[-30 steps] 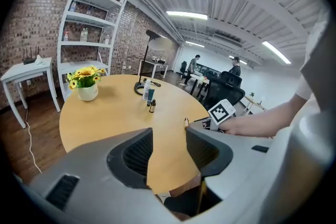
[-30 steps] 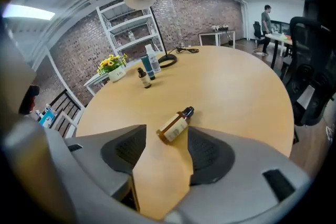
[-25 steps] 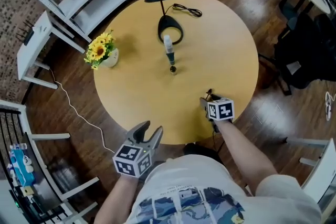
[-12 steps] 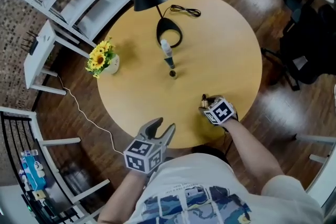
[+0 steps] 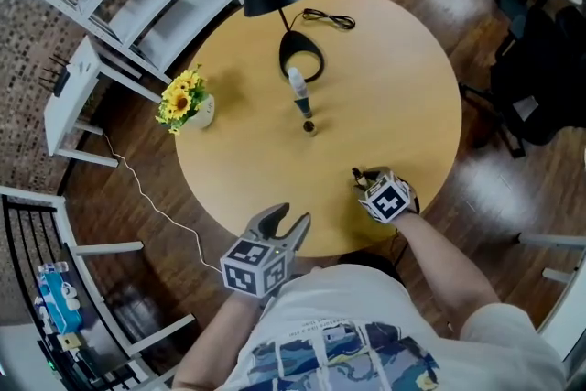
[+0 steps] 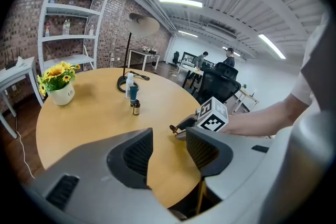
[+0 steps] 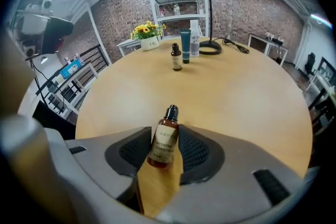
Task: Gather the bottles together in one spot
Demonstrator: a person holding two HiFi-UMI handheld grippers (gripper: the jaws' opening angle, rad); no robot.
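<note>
Well out from the lamp (image 5: 300, 66), close to the table (image 5: 403, 78) edge nearest me, my right gripper (image 5: 363, 180) is clamped on an amber bottle (image 7: 164, 140). Its jaws have just been closing, and the pads now press the labelled body from both sides, with the black cap pointing away toward the lamp. Gripping the wider body, not the narrow cap, looks like the safer hold for carrying. I cannot tell whether the bottle is resting on the wood or lifted.

Three other bottles (image 5: 301, 102) stand in a short row just beside the lamp's base, on the side facing me: a white one nearest the base, then a teal one, then a small brown one. I judge that row to be the gathering spot, with the amber bottle as the stray.

My left gripper (image 5: 288, 217) hangs past the table edge, farther from the lamp, jaws apart with nothing between them, kept clear of the right one.
</note>
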